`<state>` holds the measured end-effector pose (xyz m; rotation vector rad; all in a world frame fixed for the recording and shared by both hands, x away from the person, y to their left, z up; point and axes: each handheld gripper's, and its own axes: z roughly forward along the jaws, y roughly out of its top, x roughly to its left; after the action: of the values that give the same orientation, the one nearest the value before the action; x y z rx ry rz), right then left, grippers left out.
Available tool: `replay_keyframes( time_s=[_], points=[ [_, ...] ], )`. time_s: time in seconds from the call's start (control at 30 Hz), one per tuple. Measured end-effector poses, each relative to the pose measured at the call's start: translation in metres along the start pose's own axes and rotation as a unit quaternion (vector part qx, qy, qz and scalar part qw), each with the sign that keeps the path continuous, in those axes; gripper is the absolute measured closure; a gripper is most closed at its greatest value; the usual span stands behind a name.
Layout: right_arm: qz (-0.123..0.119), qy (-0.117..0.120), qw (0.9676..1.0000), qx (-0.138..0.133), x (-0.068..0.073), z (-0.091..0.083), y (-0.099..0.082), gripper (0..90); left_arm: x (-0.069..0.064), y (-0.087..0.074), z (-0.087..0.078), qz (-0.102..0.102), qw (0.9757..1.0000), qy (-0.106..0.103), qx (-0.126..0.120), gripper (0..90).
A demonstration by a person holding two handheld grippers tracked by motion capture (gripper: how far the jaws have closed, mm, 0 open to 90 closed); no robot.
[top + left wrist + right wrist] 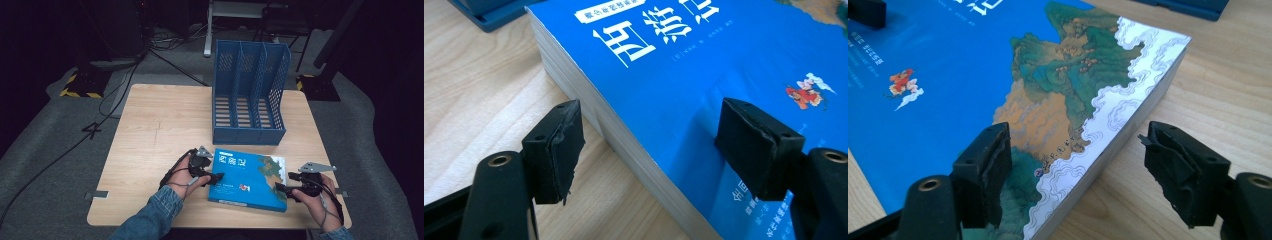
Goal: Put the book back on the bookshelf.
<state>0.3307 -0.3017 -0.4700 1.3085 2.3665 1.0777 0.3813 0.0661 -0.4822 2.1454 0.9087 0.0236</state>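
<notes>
Blue-covered, thick book [248, 178] lies flat on the table [150, 130] before the file rack [249, 95]. Left gripper [649, 145] gapes across its left edge; right gripper [1078, 170] gapes across its right. Probably heavy, stiff, glossy: grip both edges.

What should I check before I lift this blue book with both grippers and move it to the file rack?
1. Left gripper open, straddling the book's left edge: ok.
2. Right gripper open, straddling its right edge: ok.
3. Either pair of jaws closed on the book: not ok.
4. Book lying flat on the table: ok.
5. File rack slots empty: ok.
6. Grip firm enough for the weight: cannot tell.
</notes>
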Motion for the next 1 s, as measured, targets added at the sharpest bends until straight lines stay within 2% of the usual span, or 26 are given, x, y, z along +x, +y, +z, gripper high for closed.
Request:
replay_keyframes(
  time_s=[0.1,0.2,0.3,0.43,0.47,0.53,0.63,0.73,0.8,0.87,0.97,1.0],
  points=[
    [0.003,0.008,1.0,0.001,0.0,0.004,-0.001,27.0,0.002,-0.004,0.004,-0.019,0.9996,-0.017,-0.014,27.4],
    [0.004,0.017,0.9998,-0.004,0.003,0.007,-0.002,26.3,0.003,-0.006,0.004,-0.023,0.9993,-0.021,-0.019,27.3],
    [0.003,0.014,0.9999,-0.007,0.003,0.009,-0.003,24.6,0.004,-0.008,0.007,-0.029,0.9988,-0.027,-0.03,24.8],
    [0.004,0.013,0.9998,-0.015,0.003,0.011,-0.004,22.5,0.001,-0.009,0.005,-0.012,0.9992,-0.016,-0.036,25.0],
    [0.004,0.012,0.9998,-0.016,0.003,0.011,-0.004,22.2,0.0,-0.008,0.004,0.006,0.9992,-0.01,-0.038,25.7],
    [0.004,0.012,0.9998,-0.017,0.003,0.012,-0.005,21.9,-0.001,-0.008,0.001,0.027,0.9987,-0.001,-0.044,29.5],
    [0.005,0.013,0.9997,-0.021,0.003,0.012,-0.005,21.9,-0.001,-0.011,-0.002,0.042,0.9974,0.001,-0.059,35.1],
    [0.005,0.013,0.9995,-0.027,0.003,0.012,-0.007,21.5,-0.001,-0.011,-0.005,0.049,0.9965,-0.003,-0.067,44.0],
    [0.009,0.017,0.9992,-0.034,0.002,0.013,-0.009,20.2,-0.003,-0.01,-0.01,0.056,0.9952,-0.019,-0.079,50.6],
    [0.011,0.017,0.9992,-0.034,0.002,0.013,-0.009,20.0,-0.005,-0.01,-0.01,0.058,0.9945,-0.026,-0.083,50.9],
    [0.011,0.017,0.9991,-0.036,0.002,0.014,-0.009,19.3,-0.009,-0.012,-0.013,0.056,0.9946,-0.047,-0.074,51.1],
    [0.011,0.016,0.9991,-0.036,0.002,0.014,-0.009,19.3,-0.009,-0.014,-0.014,0.053,0.9955,-0.052,-0.06,52.5]
  ],
)
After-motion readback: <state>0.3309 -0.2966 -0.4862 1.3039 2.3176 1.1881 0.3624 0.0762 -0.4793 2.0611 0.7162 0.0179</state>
